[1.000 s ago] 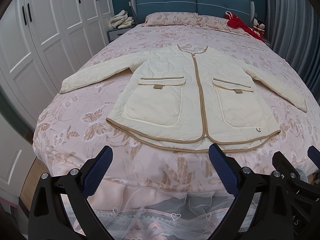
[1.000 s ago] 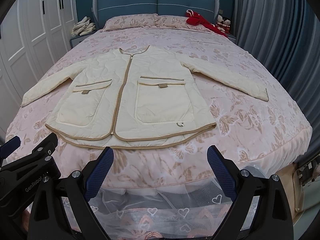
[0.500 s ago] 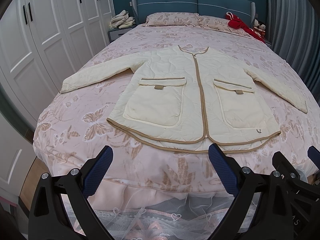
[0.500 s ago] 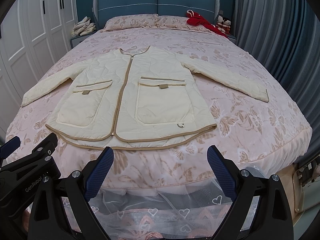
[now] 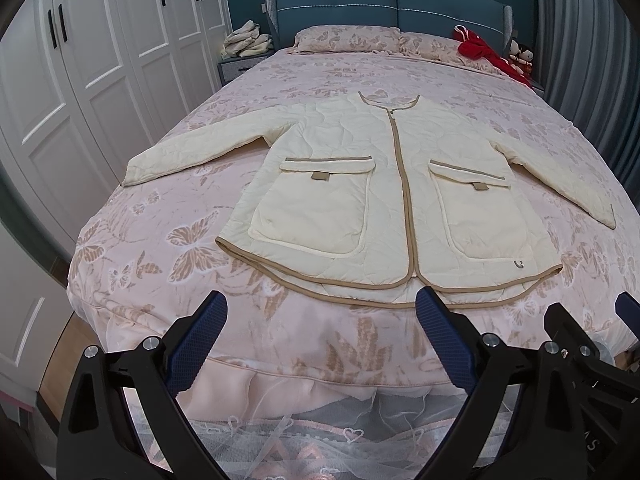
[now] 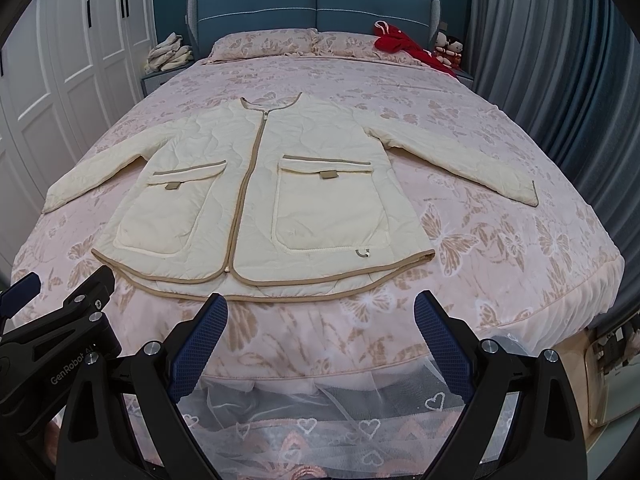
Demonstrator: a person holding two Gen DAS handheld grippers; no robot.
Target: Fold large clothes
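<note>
A cream quilted jacket (image 5: 384,188) (image 6: 256,196) with tan trim lies flat and face up on the pink butterfly bedspread (image 5: 168,248) (image 6: 500,272). Its zip is closed, both sleeves spread out sideways, and the hem faces me. My left gripper (image 5: 322,312) hovers open at the foot of the bed, short of the hem, holding nothing. My right gripper (image 6: 320,312) is open too, just before the hem's middle, and holds nothing. The left gripper's body (image 6: 52,320) shows at the lower left of the right wrist view.
White wardrobe doors (image 5: 80,80) line the left side. Grey curtains (image 6: 560,60) hang on the right. A blue headboard (image 5: 384,4), pillows (image 6: 272,42), a red garment (image 6: 404,46) and folded cloths on a nightstand (image 5: 246,40) are at the far end. Lace bed skirt (image 6: 320,412) hangs below.
Both grippers have crept slightly closer to the bed; the jacket sits a touch lower in view. Nothing was grasped.
</note>
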